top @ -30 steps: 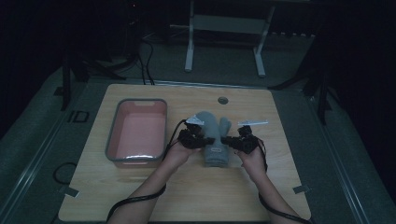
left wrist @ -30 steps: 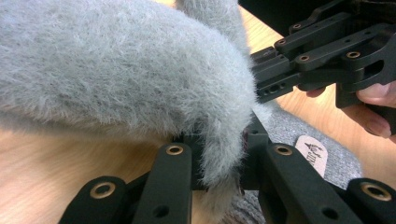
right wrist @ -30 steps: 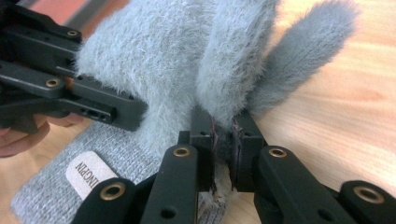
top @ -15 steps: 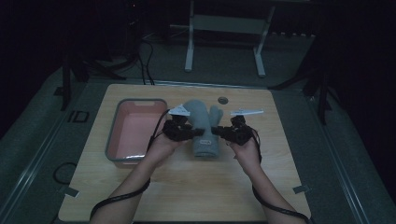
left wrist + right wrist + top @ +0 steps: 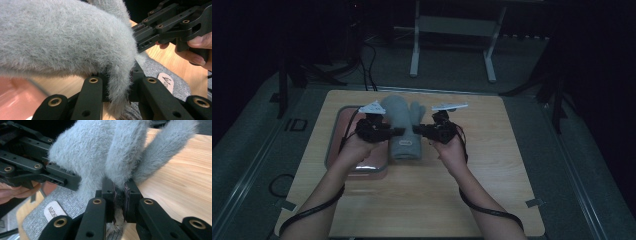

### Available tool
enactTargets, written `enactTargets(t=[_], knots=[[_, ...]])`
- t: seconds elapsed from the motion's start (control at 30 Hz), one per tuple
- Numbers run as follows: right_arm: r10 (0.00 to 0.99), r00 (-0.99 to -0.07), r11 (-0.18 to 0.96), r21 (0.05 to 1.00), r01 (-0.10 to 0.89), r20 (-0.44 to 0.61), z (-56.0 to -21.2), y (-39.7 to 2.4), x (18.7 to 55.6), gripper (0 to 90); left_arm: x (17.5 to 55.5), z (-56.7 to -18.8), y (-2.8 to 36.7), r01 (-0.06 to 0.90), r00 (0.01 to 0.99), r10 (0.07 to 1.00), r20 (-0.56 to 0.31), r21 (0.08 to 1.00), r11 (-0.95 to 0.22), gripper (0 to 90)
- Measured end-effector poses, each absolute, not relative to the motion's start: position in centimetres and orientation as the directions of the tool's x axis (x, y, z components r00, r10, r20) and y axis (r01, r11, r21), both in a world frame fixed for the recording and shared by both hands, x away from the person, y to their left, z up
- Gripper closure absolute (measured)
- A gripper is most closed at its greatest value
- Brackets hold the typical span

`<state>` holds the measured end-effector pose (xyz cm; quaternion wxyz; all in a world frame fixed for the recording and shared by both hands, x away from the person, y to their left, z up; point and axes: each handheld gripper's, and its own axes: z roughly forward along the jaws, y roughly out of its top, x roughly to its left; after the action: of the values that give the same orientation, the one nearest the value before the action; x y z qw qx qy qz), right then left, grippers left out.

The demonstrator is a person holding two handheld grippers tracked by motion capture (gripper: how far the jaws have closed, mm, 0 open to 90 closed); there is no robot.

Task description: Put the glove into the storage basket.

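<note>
black gripper (image 5: 119,195), brass-ringed screws

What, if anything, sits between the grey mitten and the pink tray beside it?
Nothing visible does. The mitten is pinched at its edges by both tongs, left and right. The tray lies right next to it on the left, with the left hand over it and bare table elsewhere.

A dim lab-like recording space: wooden table (image 5: 422,200) on grey floor (image 5: 592,165), cables (image 5: 367,60), metal stand legs (image 5: 452,45) behind.
</note>
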<state>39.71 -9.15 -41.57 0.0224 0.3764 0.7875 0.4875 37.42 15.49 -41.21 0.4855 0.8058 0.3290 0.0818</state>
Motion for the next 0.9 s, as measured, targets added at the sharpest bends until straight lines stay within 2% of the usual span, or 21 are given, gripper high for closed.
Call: enactTargets(t=[0.47, 0.63, 0.77, 0.9], knots=[[0.556, -0.755, 0.275, 0.781, 0.561, 0.347, -42.2, -0.2, 40.3, 82.0, 36.3, -40.8, 23.2, 0.499, 0.707, 0.691, -0.152, 0.799, -0.335, 78.8], [0.55, -0.758, 0.285, 0.774, 0.566, 0.351, -43.6, 1.8, 40.2, 81.9, 36.5, -42.4, 25.0, 0.514, 0.705, 0.692, -0.158, 0.785, -0.344, 78.7], [0.557, -0.74, 0.291, 0.747, 0.598, 0.376, -45.5, 2.5, 40.7, 81.7, 37.2, -44.4, 25.4, 0.551, 0.697, 0.692, -0.187, 0.758, -0.35, 78.7], [0.581, -0.731, 0.326, 0.72, 0.612, 0.358, -47.2, 2.9, 41.1, 81.1, 37.9, -46.0, 25.2, 0.578, 0.691, 0.695, -0.199, 0.73, -0.366, 78.7]])
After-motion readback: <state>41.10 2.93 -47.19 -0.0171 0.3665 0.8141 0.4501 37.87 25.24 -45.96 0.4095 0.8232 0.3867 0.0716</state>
